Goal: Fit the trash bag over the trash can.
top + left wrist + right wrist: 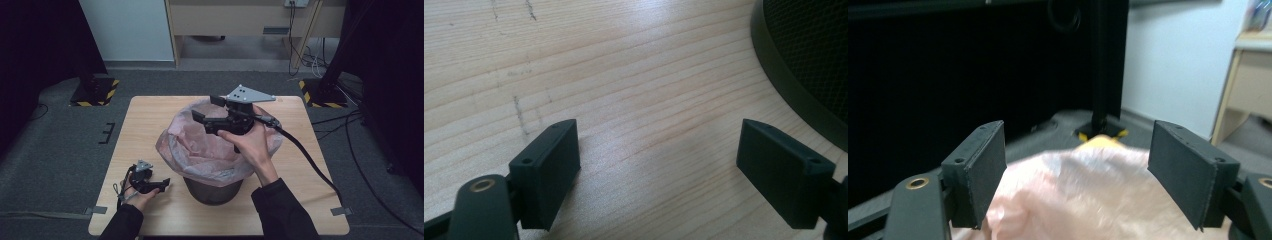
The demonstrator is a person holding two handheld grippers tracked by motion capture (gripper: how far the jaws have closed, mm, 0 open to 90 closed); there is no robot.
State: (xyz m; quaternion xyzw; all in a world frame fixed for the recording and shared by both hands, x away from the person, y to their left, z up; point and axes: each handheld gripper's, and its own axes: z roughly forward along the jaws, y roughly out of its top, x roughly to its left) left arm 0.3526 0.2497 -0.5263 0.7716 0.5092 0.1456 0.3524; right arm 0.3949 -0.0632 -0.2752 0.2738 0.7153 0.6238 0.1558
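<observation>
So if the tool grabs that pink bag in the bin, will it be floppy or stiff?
Probably floppy: the pink bag is thin, see-through and crumpled, draping loosely over the bin. It looks very light, so a pull by the right tool, open above it, might lift it off the rim. The film may also slip or tear between the hard jaws.

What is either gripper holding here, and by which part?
Nothing is held. The left gripper is open over bare table; the right gripper is open above the pink bag lining the bin.
</observation>
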